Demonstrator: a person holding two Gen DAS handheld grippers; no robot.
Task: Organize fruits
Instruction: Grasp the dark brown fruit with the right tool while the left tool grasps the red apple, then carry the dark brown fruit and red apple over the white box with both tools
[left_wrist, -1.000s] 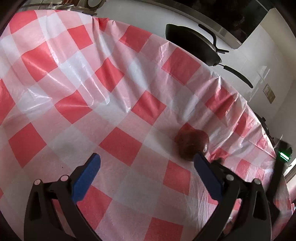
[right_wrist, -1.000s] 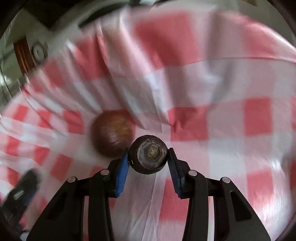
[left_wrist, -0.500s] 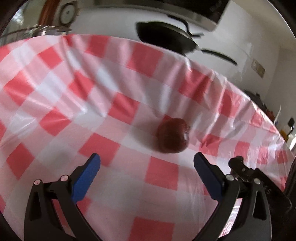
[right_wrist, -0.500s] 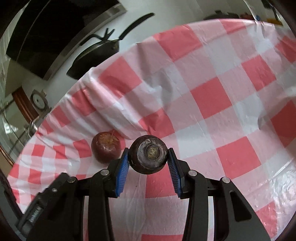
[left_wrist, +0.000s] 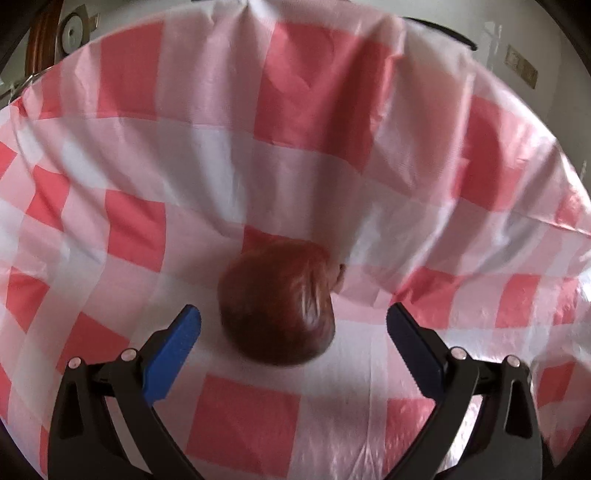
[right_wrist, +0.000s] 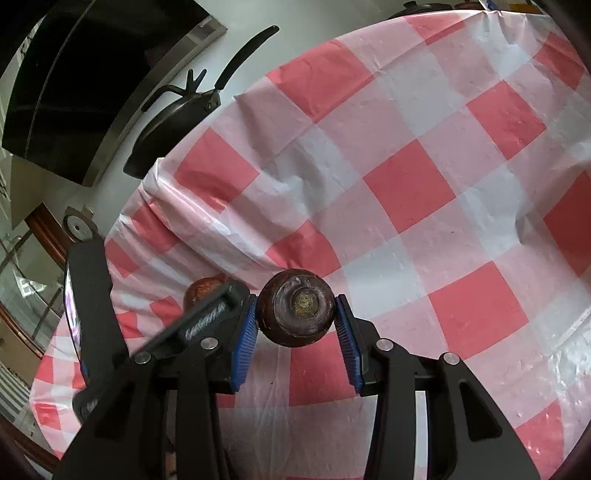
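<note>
A dark red-brown round fruit (left_wrist: 277, 302) lies on the red-and-white checked tablecloth (left_wrist: 314, 177). My left gripper (left_wrist: 293, 328) is open, its blue pads on either side of the fruit's near end, not touching it. My right gripper (right_wrist: 295, 323) is shut on a dark purple-brown round fruit (right_wrist: 295, 308), held above the cloth. In the right wrist view the left gripper's black body (right_wrist: 199, 321) sits at left and hides most of the lying fruit (right_wrist: 203, 288).
A black frying pan (right_wrist: 173, 122) rests on the white counter beyond the table's far edge, under a dark range hood (right_wrist: 92, 81). The cloth (right_wrist: 406, 177) is wrinkled and drapes over the table edge at left.
My left gripper has moved in on the lying fruit, which now sits between its open fingers. My right gripper still holds its fruit, and the left gripper has come into its view.
</note>
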